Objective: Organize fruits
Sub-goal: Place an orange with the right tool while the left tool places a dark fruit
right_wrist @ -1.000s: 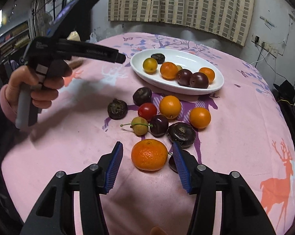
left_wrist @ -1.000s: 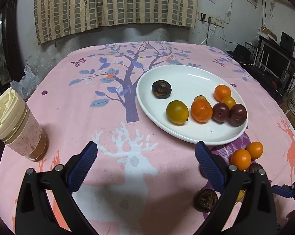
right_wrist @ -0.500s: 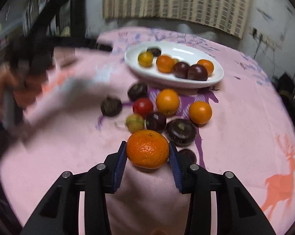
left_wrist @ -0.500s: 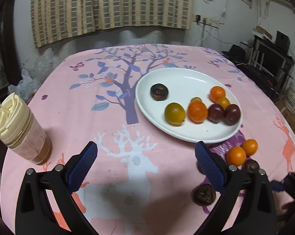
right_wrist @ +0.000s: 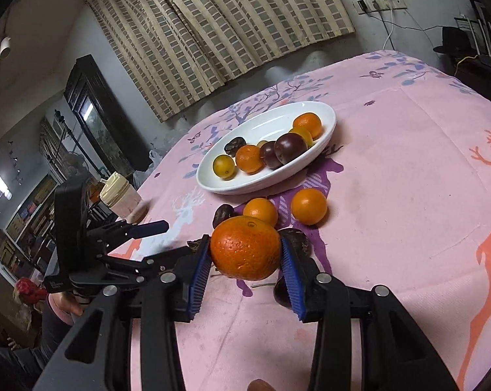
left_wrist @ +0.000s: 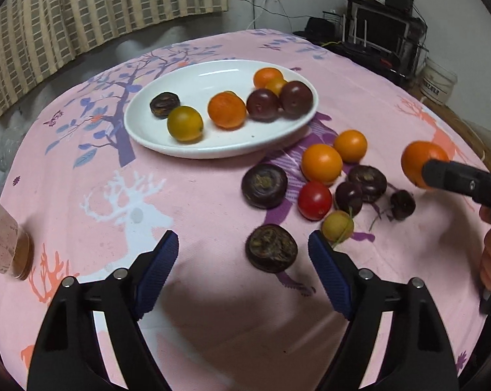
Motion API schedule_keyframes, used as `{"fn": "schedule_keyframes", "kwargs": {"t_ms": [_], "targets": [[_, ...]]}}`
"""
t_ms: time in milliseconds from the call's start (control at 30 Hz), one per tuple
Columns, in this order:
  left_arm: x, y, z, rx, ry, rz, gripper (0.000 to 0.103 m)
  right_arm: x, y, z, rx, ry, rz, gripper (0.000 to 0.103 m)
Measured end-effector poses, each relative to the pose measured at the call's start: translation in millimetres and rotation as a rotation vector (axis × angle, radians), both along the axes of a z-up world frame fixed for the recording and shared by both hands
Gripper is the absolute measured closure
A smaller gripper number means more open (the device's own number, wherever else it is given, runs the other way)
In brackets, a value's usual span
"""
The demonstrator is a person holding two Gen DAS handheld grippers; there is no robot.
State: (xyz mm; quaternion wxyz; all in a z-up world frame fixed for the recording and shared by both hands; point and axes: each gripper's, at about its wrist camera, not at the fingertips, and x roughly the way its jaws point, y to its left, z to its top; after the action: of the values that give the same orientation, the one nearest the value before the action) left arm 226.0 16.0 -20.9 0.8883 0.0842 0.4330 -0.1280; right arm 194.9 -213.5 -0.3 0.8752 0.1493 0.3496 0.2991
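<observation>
Since a second ago your right gripper (right_wrist: 245,254) has closed on the large orange (right_wrist: 245,247) that lay on the cloth and lifted it clear of the pink tablecloth (right_wrist: 408,169); your left gripper (left_wrist: 244,260) has swung right, so the loose fruit now shows ahead of it. The large orange sits squarely between the right claw's blue pads (right_wrist: 289,270), touching both, above the loose pile. Beyond it, further away, the white plate (right_wrist: 323,140) holds several fruits. Your left claw is spread wide and holds nothing. A dark wrinkled fruit (left_wrist: 271,252) lies on the cloth just ahead of the gap, nearer the right-hand finger. The plate (left_wrist: 141,130) lies far left of it, and a lidded cup (left_wrist: 4,244) stands at the left edge.
</observation>
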Motion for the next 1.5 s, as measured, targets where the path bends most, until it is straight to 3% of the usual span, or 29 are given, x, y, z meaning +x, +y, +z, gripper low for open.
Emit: {"fn": "schedule_keyframes", "kwargs": {"t_ms": [33, 67, 433, 533, 600, 733, 967, 1133, 1200, 1233, 1267, 1333, 1500], "targets": [[1.0, -0.8, -2.8, -0.001, 0.017, -0.010, 0.045, 0.9, 0.3, -0.7, -0.002, 0.000, -0.002, 0.060], [2.5, -1.4, -6.4, -0.003, 0.035, -0.014, 0.047, 1.1, -0.6, -1.1, -0.001, 0.001, -0.004, 0.060], [1.8, -14.6, -19.7, 0.040, 0.047, -0.071, 0.049, -0.9, -0.5, -1.2, -0.004, -0.007, -0.003, 0.060], [2.4, -14.6, -18.9, 0.016, 0.050, -0.085, 0.062, -0.6, 0.4, -1.8, -0.006, -0.009, -0.003, 0.060], [2.5, -14.3, -18.4, 0.013, 0.049, -0.080, 0.065, -0.3, 0.6, -1.6, -0.007, -0.010, 0.001, 0.060], [4.0, -6.9, -4.6, -0.032, 0.019, -0.031, 0.065, 4.4, 7.8, 7.7, -0.046, -0.035, 0.006, 0.060], [55.1, 10.4, 58.3, -0.154, -0.179, 0.145, 0.065, 70.2, 42.9, 51.7, -0.097, -0.144, -0.030, 0.060], [114.2, 15.2, 47.2, -0.167, -0.163, 0.245, 0.065, 132.1, 72.8, 39.4, -0.149, -0.122, -0.066, 0.059], [123.7, 20.5, 39.6, -0.145, -0.153, 0.290, 0.050, 142.8, 79.2, 30.3, -0.176, -0.108, -0.057, 0.059], [122.2, 23.4, 39.0, -0.130, -0.162, 0.308, 0.030, 143.6, 78.8, 28.2, -0.180, -0.100, -0.052, 0.053], [118.0, 26.1, 41.1, -0.115, -0.185, 0.331, 0.019, 141.6, 75.6, 28.1, -0.171, -0.097, -0.043, 0.049], [106.4, 29.2, 48.1, -0.102, -0.225, 0.355, 0.012, 135.4, 67.2, 35.2, -0.147, -0.120, -0.055, 0.041], [79.7, 38.6, 49.8, -0.110, -0.194, 0.378, 0.006, 108.2, 49.7, 48.6, -0.129, -0.137, -0.037, 0.041]]}}
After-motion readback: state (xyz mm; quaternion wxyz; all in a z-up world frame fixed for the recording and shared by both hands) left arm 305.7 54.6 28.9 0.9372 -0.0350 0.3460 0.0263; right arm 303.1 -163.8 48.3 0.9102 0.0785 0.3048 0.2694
